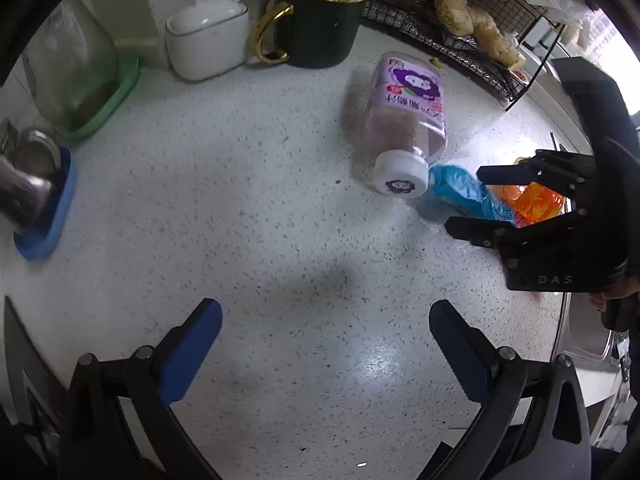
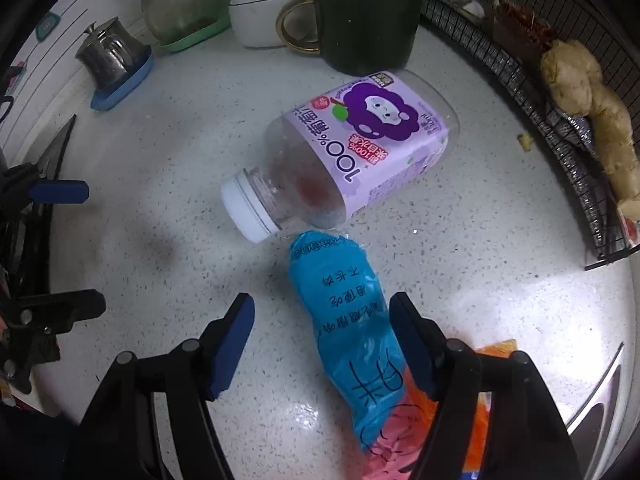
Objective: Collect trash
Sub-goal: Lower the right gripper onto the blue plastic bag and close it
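On the speckled countertop [image 2: 120,220], centre of the right wrist frame: one juice bottle [image 2: 352,152], purple label, white cap, lying on its side, a little liquid left inside. Touching its neck from below: one blue wrapper [image 2: 348,320], crumpled, lying lengthwise between the right gripper's [image 2: 322,344] jaws, which stand partly spread on either side of it; the right pad is at the wrapper's edge, contact uncertain, the left pad clear. One orange wrapper [image 2: 476,412] at lower right, partly under the blue one. Left gripper [image 1: 326,344]: jaws wide, nothing between them, over bare counter at the bottom of its frame. Trash items counted: three, all on the counter; none collected as far as the frames show, no bin visible. Judged stage: first pickup, on the blue wrapper. Non-trash, upper frame: one dark green mug [image 2: 368,28] of utensils, one white lidded pot [image 2: 260,8], one wire rack [image 2: 568,120].
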